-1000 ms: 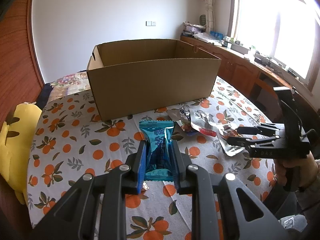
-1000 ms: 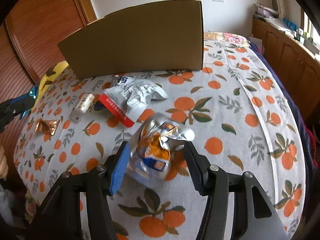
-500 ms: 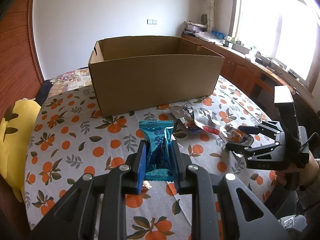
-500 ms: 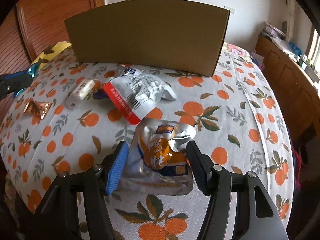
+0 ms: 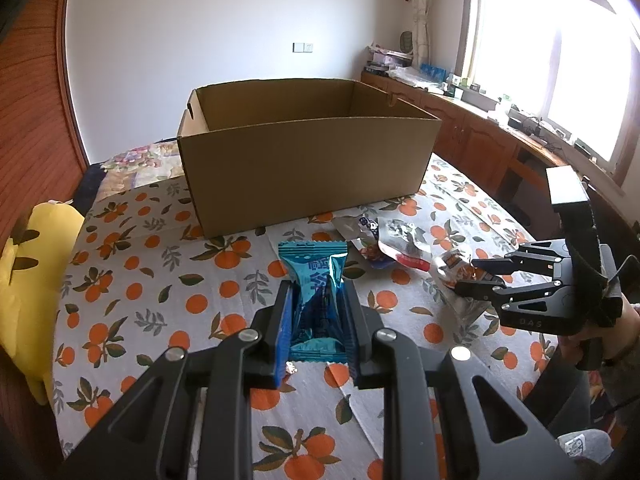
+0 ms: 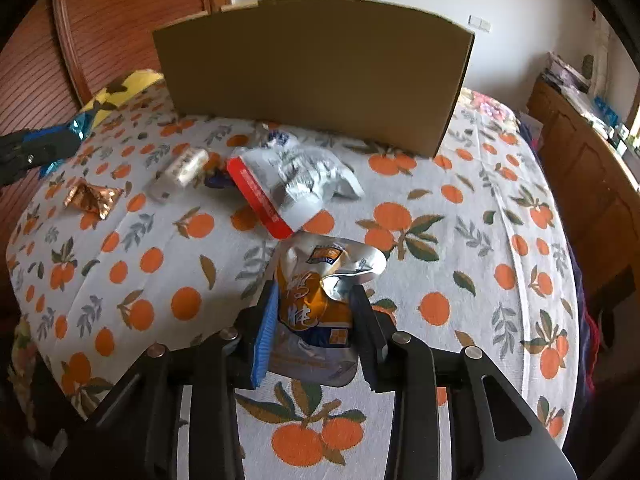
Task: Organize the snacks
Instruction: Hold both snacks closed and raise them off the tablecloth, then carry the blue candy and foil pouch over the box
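In the left wrist view my left gripper (image 5: 318,292) is shut on a blue foil snack packet (image 5: 314,272), held above the orange-print tablecloth in front of the open cardboard box (image 5: 304,168). My right gripper (image 6: 314,300) has its jaws closing, and their pads press the sides of a crumpled silver-and-orange pouch (image 6: 320,276) that lies on the cloth. The left wrist view shows that gripper (image 5: 466,276) low at the right with the pouch (image 5: 448,264) at its tips. The box wall (image 6: 312,76) stands behind.
A white pouch with a red strip (image 6: 288,184), a small white packet (image 6: 182,168) and a gold-wrapped sweet (image 6: 94,200) lie between the grippers and the box. A yellow plush (image 5: 28,280) sits at the table's left edge. Wooden cabinets (image 5: 480,148) line the right.
The right gripper's jaws have narrowed onto the silver-and-orange pouch, and the gripper has rolled a little. The left gripper keeps still with the blue packet.
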